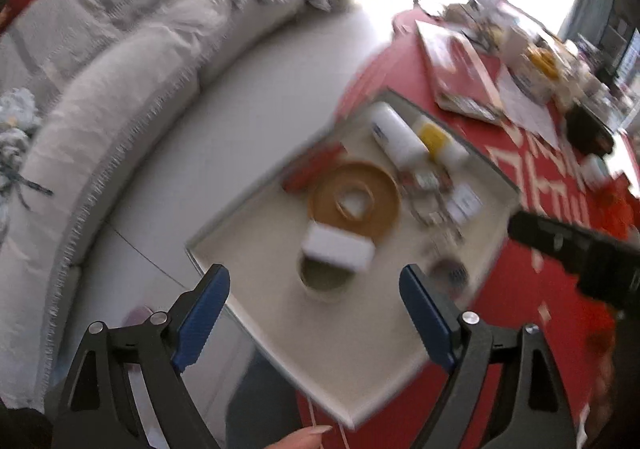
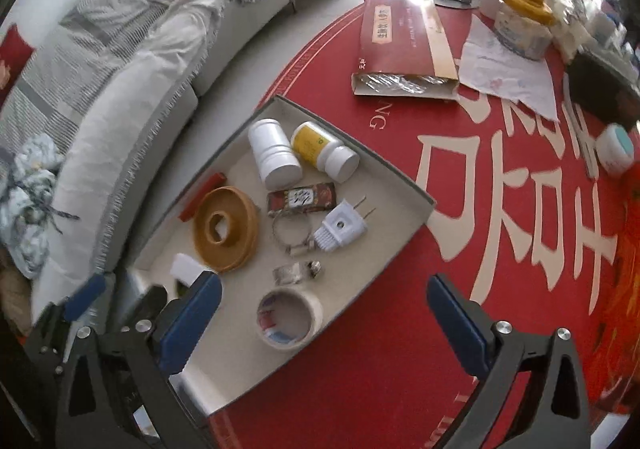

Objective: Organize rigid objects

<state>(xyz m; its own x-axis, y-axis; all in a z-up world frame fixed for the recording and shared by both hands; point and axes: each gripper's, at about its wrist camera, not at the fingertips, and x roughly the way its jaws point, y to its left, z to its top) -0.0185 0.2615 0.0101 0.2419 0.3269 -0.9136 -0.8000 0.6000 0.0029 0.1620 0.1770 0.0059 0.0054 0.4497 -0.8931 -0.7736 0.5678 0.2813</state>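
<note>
A: Tray [image 2: 400, 185] looks well filled, sitting on the red table [image 2: 360, 369]. Going left to right in the right wrist view: the white block [image 2: 186, 269] and tan ring [image 2: 226, 229], then the tape roll [image 2: 289, 318], two bottles [image 2: 276, 157], the small patterned box [image 2: 302, 198], the metal clamp [image 2: 290, 237] and the white plug [image 2: 342, 227].

B: So most of the sorting seems done?

A: I'd judge so. Both grippers are empty: the left gripper [image 1: 316, 313] has its jaws spread wide over the tray, and the right gripper [image 2: 324, 321] stands wide apart above the tape roll, pads touching nothing. Clutter further back on the table may be left to sort; I can't tell.

B: Which way do things point?

A: Both bottles lie on their sides, long axes roughly parallel, caps toward the lower right. The plug's prongs aim to the upper right. The tape roll lies flat, hole up.
</note>
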